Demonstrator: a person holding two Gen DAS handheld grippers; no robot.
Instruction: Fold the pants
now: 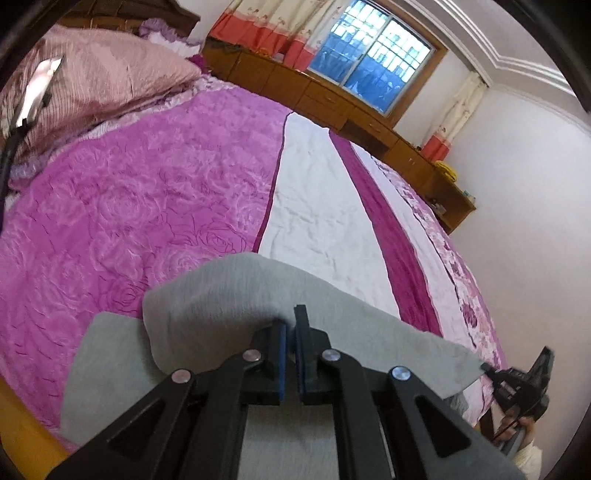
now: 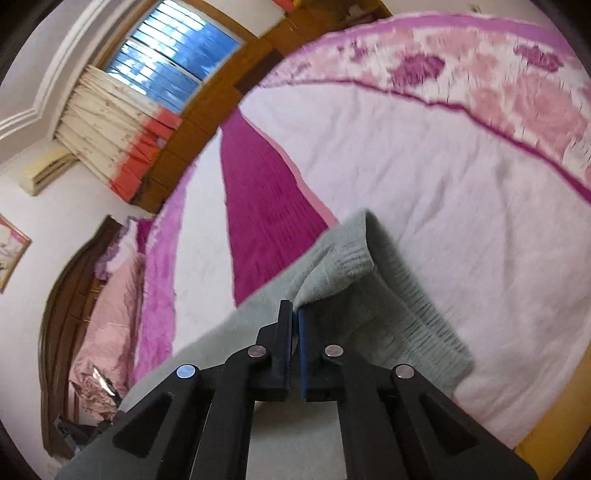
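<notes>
Fingers [image 1: 283,332] pinching pants [image 1: 229,291] crosswise.

Bed covered by a pink rose-embossed blanket [image 1: 122,206], beside it a white sheet panel [image 1: 314,206] and a magenta stripe [image 1: 391,236]; floral border [image 1: 465,266] along the far edge. Pink striped pillow [image 1: 110,81] at the head, against a dark wooden headboard [image 1: 122,14]. Low wooden cabinet [image 1: 332,99] runs under a barred window [image 1: 369,55] showing blue. Cream curtains with coral hems [image 1: 273,26] at both sides. Yellow object [image 1: 447,170] on the cabinet top. Framed picture [image 2: 11,251] on the white wall, air-conditioner unit [image 2: 48,170] near the ceiling moulding.
</notes>
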